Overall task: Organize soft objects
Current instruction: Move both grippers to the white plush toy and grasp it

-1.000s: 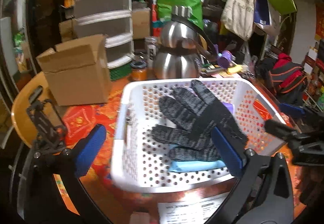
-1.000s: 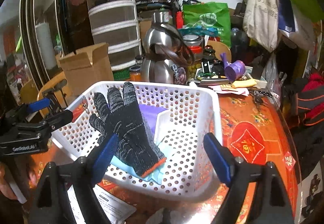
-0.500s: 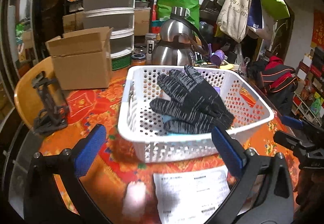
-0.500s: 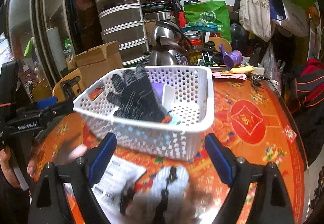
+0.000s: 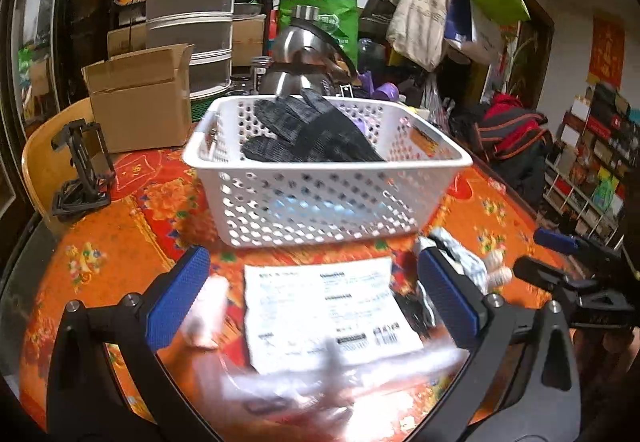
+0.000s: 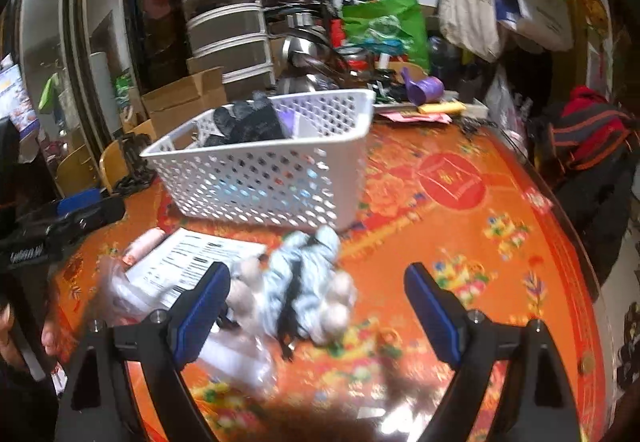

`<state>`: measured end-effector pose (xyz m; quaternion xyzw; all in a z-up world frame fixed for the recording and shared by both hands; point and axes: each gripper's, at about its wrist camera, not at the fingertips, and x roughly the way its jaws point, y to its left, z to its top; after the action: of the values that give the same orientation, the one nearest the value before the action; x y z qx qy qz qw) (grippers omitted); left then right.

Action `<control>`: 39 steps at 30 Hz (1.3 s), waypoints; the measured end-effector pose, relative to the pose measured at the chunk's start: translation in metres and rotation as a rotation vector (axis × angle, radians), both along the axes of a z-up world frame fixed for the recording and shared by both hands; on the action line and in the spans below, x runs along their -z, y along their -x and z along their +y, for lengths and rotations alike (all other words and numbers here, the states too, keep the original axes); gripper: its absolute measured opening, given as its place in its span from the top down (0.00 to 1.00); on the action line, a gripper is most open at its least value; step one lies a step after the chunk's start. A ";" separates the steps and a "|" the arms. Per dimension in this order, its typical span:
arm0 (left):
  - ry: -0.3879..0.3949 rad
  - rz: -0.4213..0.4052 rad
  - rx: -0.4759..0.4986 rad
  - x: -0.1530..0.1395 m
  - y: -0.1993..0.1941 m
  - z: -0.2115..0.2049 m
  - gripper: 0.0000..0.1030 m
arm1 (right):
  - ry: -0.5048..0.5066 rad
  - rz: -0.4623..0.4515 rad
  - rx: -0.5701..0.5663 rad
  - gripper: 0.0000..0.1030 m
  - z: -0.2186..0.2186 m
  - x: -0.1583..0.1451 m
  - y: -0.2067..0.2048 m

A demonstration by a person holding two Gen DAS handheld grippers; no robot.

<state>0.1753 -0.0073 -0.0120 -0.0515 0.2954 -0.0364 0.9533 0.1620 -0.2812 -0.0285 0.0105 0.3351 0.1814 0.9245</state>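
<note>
Both tools, left (image 5: 310, 298) and right (image 6: 316, 306), stand spread and empty. The pale-blue fuzzy soft toy (image 6: 304, 282) lies just before the white perforated plastic basket (image 6: 264, 178); a grab might snag the printed paper sheet (image 6: 192, 258) beside it.

White perforated basket (image 5: 328, 194), dark grey knit glove (image 5: 316, 130), orange-red floral tablecloth (image 6: 480, 242), blue-padded fingers (image 6: 430, 312).

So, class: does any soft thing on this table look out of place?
Yes. A pale blue soft toy lies on the orange tablecloth in front of the white basket, while the dark glove is already inside. Both grippers are open and hold nothing.
</note>
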 end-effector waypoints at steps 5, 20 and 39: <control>0.005 0.002 0.051 0.010 0.012 -0.036 0.00 | -0.027 0.025 0.046 0.14 -0.017 0.008 0.004; -0.033 0.087 0.136 0.048 -0.009 -0.101 0.36 | -0.014 0.083 0.019 0.43 -0.016 0.029 -0.004; -0.005 0.149 0.227 0.071 -0.025 -0.125 0.83 | -0.042 0.129 -0.048 0.87 -0.004 0.042 -0.014</control>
<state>0.2008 -0.1327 -0.0829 -0.0178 0.3695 -0.1391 0.9186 0.1763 -0.2850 -0.0701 0.0334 0.3901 0.2095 0.8960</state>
